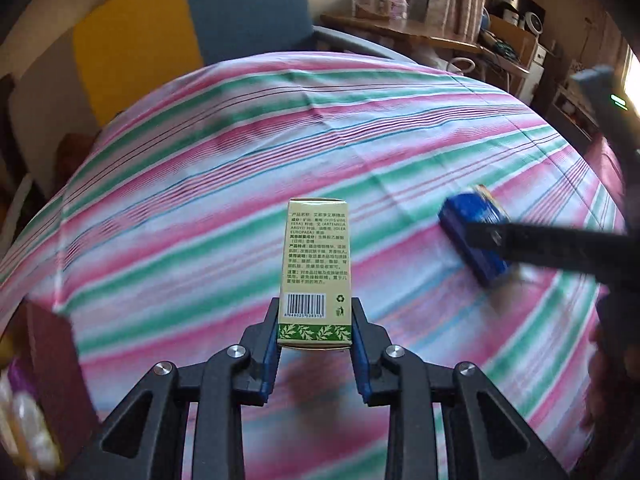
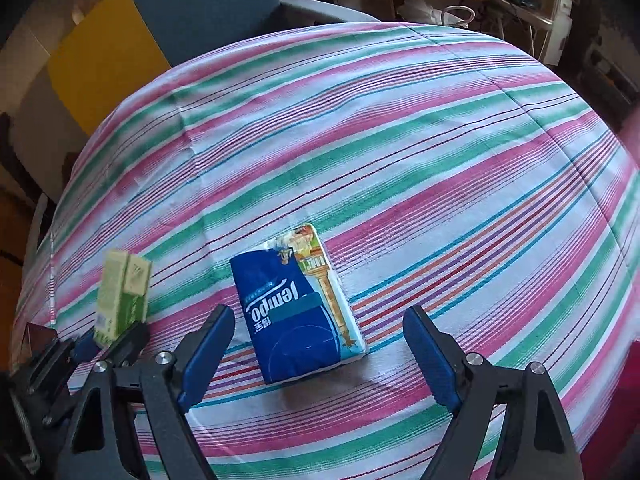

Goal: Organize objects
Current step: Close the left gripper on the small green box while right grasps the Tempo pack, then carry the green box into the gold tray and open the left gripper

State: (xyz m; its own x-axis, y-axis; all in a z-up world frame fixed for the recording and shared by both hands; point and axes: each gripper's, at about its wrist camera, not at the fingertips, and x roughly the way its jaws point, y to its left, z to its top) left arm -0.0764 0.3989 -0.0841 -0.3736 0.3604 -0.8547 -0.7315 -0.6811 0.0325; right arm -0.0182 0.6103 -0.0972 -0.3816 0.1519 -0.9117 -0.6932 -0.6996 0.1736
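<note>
My left gripper is shut on the lower end of a tall beige and green carton with a barcode, holding it upright over the striped tablecloth. The right wrist view shows the same carton at the far left, in the left gripper. A blue Tempo tissue pack lies flat on the cloth. My right gripper stands open just over it, one blue pad on each side, not touching. From the left wrist view the pack is partly hidden behind a right finger.
A blue chair and a yellow panel stand behind the table's far edge. A cluttered wooden desk runs along the back right. A dark red box sits at the table's left edge.
</note>
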